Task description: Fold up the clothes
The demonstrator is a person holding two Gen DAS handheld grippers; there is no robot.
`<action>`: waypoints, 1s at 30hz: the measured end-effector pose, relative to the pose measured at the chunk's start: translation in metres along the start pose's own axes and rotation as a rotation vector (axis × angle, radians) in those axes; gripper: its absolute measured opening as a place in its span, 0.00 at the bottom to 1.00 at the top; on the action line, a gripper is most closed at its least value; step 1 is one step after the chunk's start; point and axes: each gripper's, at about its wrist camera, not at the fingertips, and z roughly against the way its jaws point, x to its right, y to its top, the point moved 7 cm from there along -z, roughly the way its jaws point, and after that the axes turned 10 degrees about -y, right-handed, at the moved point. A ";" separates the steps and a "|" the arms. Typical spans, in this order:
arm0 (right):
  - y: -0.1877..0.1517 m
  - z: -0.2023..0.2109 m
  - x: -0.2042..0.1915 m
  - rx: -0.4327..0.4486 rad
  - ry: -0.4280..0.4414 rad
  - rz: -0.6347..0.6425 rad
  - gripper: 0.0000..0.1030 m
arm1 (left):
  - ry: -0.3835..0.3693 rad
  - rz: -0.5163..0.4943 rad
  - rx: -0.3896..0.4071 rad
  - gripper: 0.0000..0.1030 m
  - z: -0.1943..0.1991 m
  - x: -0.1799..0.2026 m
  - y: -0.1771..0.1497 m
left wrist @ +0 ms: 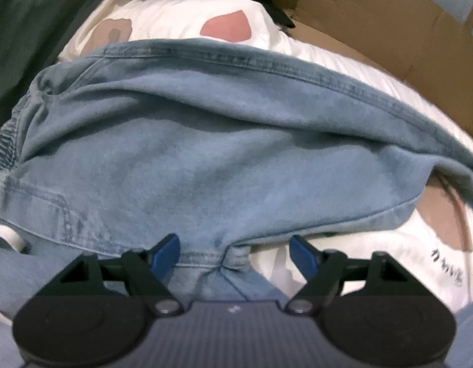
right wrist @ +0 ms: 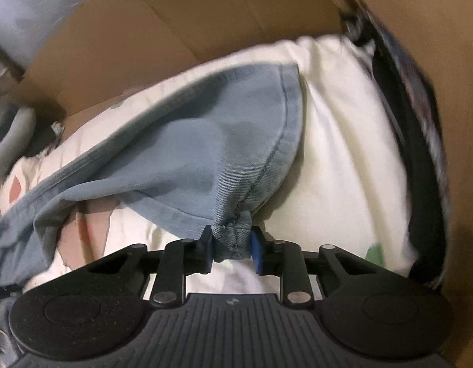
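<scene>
Denim bunched at the hem sits pinched between the 2 blue pads of the right gripper (right wrist: 231,247), while the left gripper (left wrist: 234,250) hangs spread over the jeans (left wrist: 190,153), which lie on white printed bedding (right wrist: 343,153) before cardboard (right wrist: 205,15).

Right gripper (right wrist: 231,247) pinching bunched hem of light-blue denim garment (right wrist: 205,141) above white printed cloth (right wrist: 343,153) inside brown cardboard box (right wrist: 205,9).

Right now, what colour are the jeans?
Light blue denim jeans, clearest in the left wrist view.
</scene>
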 end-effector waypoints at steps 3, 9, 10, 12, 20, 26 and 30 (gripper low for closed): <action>0.017 0.008 0.006 0.043 -0.047 0.010 0.20 | 0.016 -0.003 -0.007 0.72 0.001 0.000 0.001; 0.049 0.014 0.007 0.110 -0.092 0.074 0.19 | 0.000 0.037 0.006 0.69 0.004 -0.004 0.005; 0.053 0.014 0.005 0.120 -0.097 0.086 0.19 | -0.003 0.042 0.008 0.68 0.004 -0.005 0.005; 0.062 0.014 0.003 0.138 -0.110 0.102 0.19 | -0.006 0.045 0.014 0.65 0.005 -0.006 0.006; 0.086 0.024 0.007 0.195 -0.144 0.115 0.19 | -0.018 0.059 0.036 0.47 0.010 -0.010 0.010; 0.100 0.029 0.005 0.232 -0.150 0.126 0.19 | -0.064 0.107 0.072 0.41 0.019 -0.014 0.009; 0.098 0.023 0.002 0.227 -0.194 0.167 0.20 | -0.128 0.117 0.097 0.41 0.023 -0.010 0.012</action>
